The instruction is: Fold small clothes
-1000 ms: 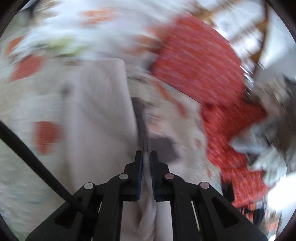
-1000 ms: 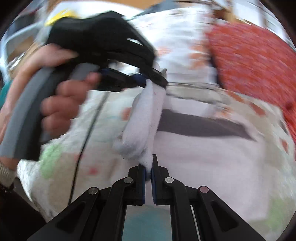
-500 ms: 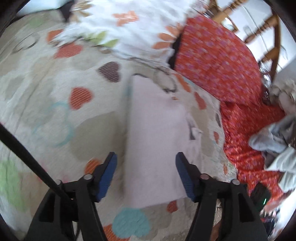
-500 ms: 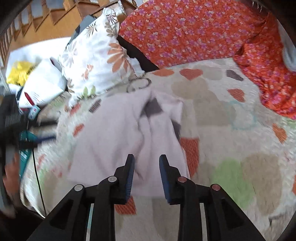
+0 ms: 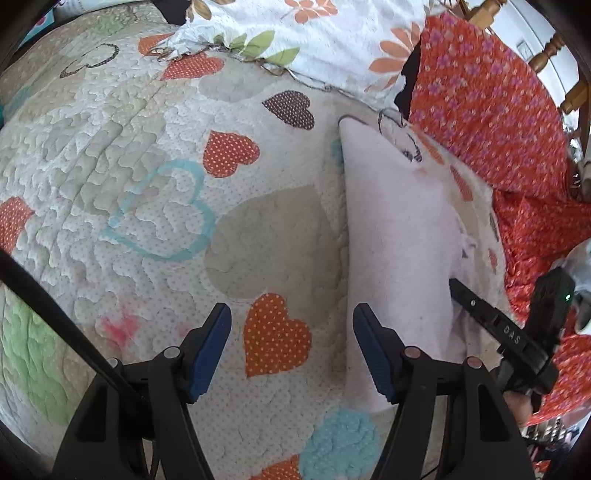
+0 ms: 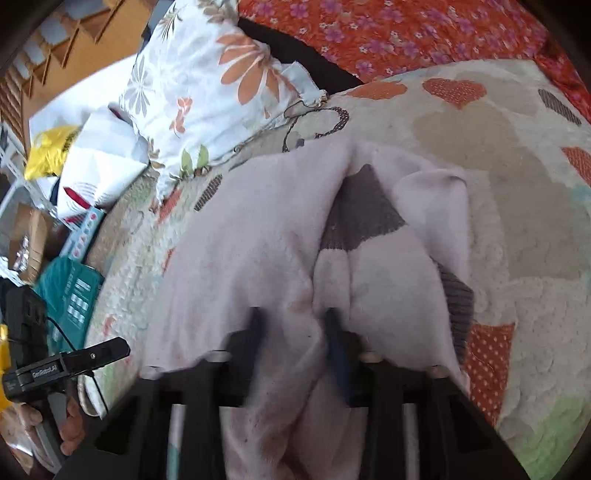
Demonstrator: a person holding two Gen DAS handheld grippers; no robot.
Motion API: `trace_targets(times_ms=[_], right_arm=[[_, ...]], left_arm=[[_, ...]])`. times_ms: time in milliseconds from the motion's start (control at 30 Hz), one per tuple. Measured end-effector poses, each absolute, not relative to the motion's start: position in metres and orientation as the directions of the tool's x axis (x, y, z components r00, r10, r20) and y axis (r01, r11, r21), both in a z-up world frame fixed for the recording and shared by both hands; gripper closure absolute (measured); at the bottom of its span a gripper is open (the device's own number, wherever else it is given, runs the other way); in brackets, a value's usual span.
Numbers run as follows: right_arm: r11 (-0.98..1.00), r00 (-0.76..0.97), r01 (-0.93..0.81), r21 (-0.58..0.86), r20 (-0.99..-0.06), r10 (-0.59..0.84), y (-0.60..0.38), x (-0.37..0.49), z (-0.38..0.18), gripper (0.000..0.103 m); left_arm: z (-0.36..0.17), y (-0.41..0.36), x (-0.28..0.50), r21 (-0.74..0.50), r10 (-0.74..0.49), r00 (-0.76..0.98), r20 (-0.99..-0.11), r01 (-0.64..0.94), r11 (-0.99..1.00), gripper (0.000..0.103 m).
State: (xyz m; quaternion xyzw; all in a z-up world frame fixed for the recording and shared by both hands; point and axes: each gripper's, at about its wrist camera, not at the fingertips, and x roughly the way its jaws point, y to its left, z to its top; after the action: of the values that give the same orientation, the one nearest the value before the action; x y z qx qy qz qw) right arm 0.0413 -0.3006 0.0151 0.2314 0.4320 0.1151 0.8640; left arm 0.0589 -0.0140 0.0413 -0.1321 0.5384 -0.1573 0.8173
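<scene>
A pale pink fleece garment (image 6: pixel 258 243) with grey trim lies spread on the heart-patterned quilt (image 6: pixel 517 229). In the left wrist view it shows as a folded strip (image 5: pixel 395 236) to the right of my left gripper (image 5: pixel 291 343), which is open and empty above the quilt (image 5: pixel 147 177). My right gripper (image 6: pixel 295 332) is open, with the fingers down at the garment's near edge and a fold of fleece bunched between them. The right gripper also shows in the left wrist view (image 5: pixel 491 317), and the left gripper in the right wrist view (image 6: pixel 96 354).
A floral pillow (image 5: pixel 325 33) lies at the head of the bed and an orange flowered cover (image 5: pixel 487 110) to the right. Bags and boxes (image 6: pixel 85 173) stand beside the bed at the left. Wooden bedposts (image 5: pixel 546 59) stand at the far right.
Both grippers let go of the garment and opened; it now lies on the quilt. My left gripper moved left off it. My right gripper dropped to the garment's near edge.
</scene>
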Motion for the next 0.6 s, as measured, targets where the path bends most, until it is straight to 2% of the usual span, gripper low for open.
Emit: trace_targets(times_ms=[200,267,367,467,600], right_arm=[[0.918,0.681,-0.003,0.396,-0.672,0.292,-0.314,0.024,0.056,0.093],[0.946,0.721,0.026,0.323,-0.661,0.206,-0.329,0.013,0.072,0.093],[0.969,0.705,0.123,0.214,-0.707,0.067,-0.348,0.007,0.065,0.093],[0.939,0.593,0.192,0.286,-0.796,0.122,-0.371,0.017,0.027,0.092],[0.921,0.597,0.174,0.349,-0.781,0.183,-0.374,0.020,0.029,0.091]], left_arm=[[0.050,-0.033,0.053,-0.366,-0.404,0.382,-0.831,0.171,0.915,0.036],[0.054,-0.042,0.047,-0.352,-0.402,0.396,-0.825,0.196,0.915,0.036],[0.053,-0.058,0.040,-0.315,-0.387,0.398,-0.832,0.236,0.919,0.035],[0.046,-0.074,0.038,-0.293,-0.380,0.364,-0.850,0.270,0.917,0.035],[0.039,-0.084,0.034,-0.285,-0.375,0.339,-0.863,0.288,0.914,0.035]])
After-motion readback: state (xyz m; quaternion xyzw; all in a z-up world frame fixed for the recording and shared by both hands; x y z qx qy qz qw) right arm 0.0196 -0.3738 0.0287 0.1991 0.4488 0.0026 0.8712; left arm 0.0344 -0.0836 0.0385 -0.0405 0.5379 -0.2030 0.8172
